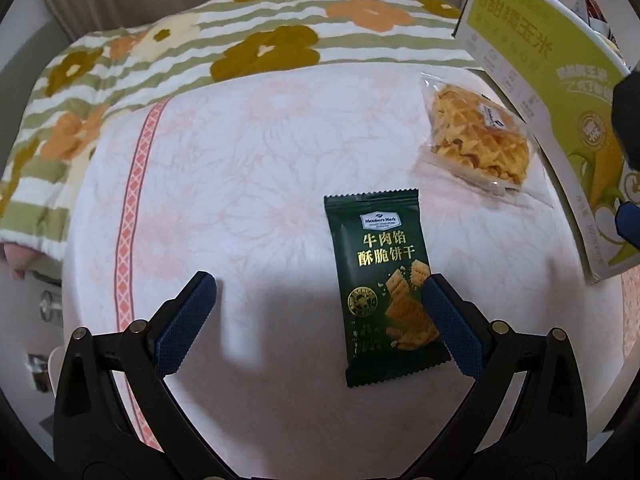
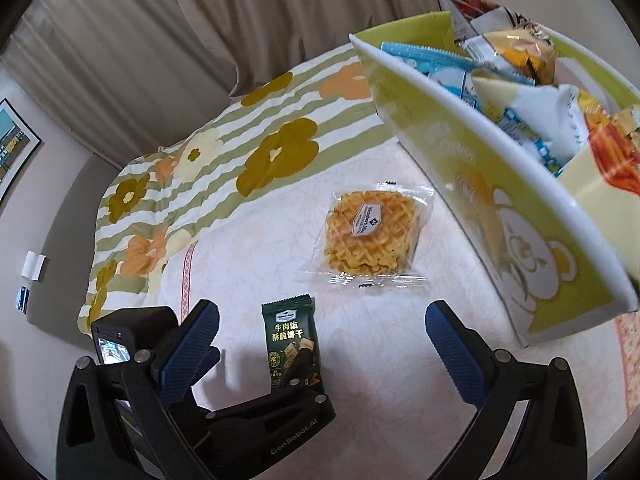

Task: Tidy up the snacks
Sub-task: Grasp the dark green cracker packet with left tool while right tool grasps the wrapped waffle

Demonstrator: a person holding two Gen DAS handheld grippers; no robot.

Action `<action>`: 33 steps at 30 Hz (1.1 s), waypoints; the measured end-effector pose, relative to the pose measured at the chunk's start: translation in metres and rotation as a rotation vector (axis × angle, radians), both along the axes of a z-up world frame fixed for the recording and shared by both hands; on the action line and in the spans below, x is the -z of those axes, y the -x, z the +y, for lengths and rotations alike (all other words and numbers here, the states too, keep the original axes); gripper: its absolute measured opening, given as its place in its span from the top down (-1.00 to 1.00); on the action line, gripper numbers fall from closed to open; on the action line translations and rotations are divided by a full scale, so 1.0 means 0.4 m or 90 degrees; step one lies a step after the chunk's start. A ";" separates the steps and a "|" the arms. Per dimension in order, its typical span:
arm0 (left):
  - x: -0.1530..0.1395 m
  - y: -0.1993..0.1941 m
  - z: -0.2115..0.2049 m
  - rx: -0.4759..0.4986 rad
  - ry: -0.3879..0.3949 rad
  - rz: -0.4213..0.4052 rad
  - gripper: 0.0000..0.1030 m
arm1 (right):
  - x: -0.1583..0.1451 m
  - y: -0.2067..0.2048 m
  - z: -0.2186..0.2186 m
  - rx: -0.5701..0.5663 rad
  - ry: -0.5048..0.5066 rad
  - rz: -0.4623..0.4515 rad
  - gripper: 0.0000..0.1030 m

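A dark green cracker packet [image 1: 384,288] lies flat on the pale pink bedsheet [image 1: 248,184]. My left gripper [image 1: 318,286] is open, low over the sheet, its right finger overlapping the packet's right edge. A clear-wrapped waffle [image 1: 476,136] lies further right, beside the green and white cardboard box [image 1: 532,76]. In the right wrist view my right gripper [image 2: 322,316] is open and empty, above the sheet. The packet [image 2: 292,340], the waffle [image 2: 370,234] and the box [image 2: 480,184], filled with several snack packs, lie ahead of it. The left gripper [image 2: 240,360] shows at lower left.
A floral striped quilt [image 1: 168,60] lies folded across the far side of the bed. Beige curtains [image 2: 200,32] hang behind. The bed's left edge drops to the floor [image 1: 36,320].
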State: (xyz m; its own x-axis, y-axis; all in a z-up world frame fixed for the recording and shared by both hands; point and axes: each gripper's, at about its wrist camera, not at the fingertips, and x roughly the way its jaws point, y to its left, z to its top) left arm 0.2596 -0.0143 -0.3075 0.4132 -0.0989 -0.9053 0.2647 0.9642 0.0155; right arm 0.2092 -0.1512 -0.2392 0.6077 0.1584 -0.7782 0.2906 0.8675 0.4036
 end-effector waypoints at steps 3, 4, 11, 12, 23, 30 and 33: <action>-0.001 -0.022 0.012 -0.004 -0.008 -0.002 -0.99 | 0.000 -0.006 -0.006 0.005 0.002 0.000 -1.00; -0.002 -0.032 0.021 -0.007 -0.011 -0.001 -0.99 | 0.001 -0.009 -0.010 0.006 0.001 0.001 -1.00; -0.020 -0.060 0.033 -0.013 0.019 0.033 -0.98 | 0.015 -0.048 -0.028 0.020 -0.018 0.009 -0.99; -0.014 -0.058 0.024 -0.009 0.011 0.036 -0.98 | 0.019 -0.055 -0.029 0.020 -0.023 0.012 -0.99; 0.006 -0.099 0.094 -0.023 -0.035 0.037 -0.84 | 0.110 -0.140 -0.029 0.024 -0.028 0.079 -0.99; 0.003 -0.144 0.097 0.009 -0.018 0.047 -0.82 | 0.117 -0.176 -0.014 0.023 0.012 0.073 -0.99; 0.004 -0.140 0.082 0.024 -0.012 0.051 -0.56 | 0.116 -0.196 -0.004 0.009 0.064 0.076 -0.99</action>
